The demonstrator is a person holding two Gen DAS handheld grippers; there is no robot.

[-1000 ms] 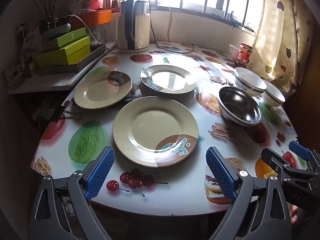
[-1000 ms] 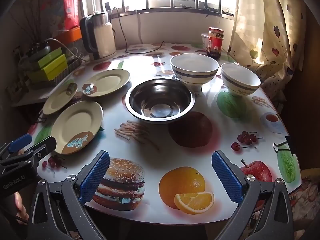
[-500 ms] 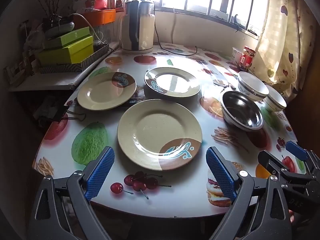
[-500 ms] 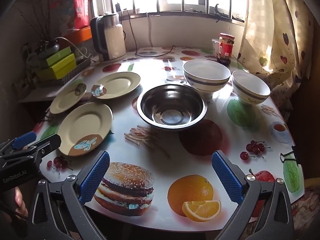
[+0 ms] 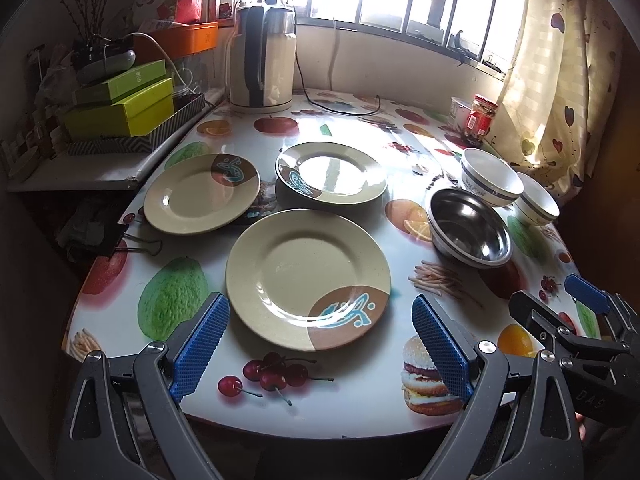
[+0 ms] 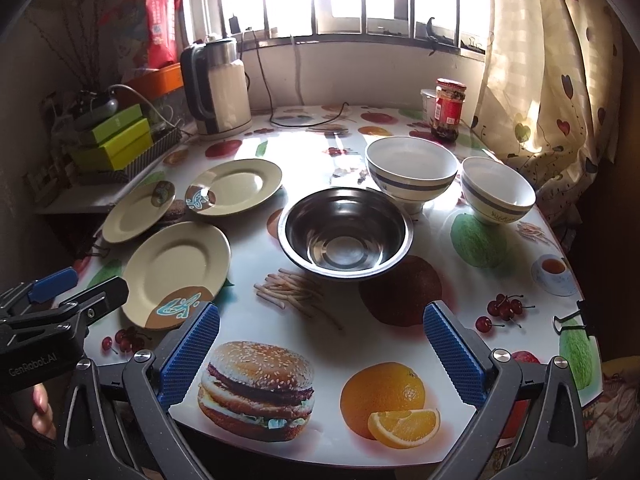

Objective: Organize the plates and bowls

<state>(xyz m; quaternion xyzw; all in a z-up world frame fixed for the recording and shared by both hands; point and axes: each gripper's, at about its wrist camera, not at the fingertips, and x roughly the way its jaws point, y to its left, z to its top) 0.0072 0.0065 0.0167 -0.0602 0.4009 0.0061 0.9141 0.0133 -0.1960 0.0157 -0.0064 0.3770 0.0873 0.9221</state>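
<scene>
Three cream plates with brown-and-blue patches lie on the fruit-print table: a near plate, a left plate and a far plate. A steel bowl sits mid-table, with two white blue-banded bowls behind it. My left gripper is open and empty, just short of the near plate. My right gripper is open and empty over the front edge, short of the steel bowl.
An electric kettle with its cord stands at the back. A red-lidded jar stands at the back right by the curtain. Green boxes sit on a side shelf to the left. Binder clips grip the tablecloth edges.
Both grippers have risen and drawn slightly nearer the table, so the dishes sit lower in both views. Both stay open. No dish has moved.
</scene>
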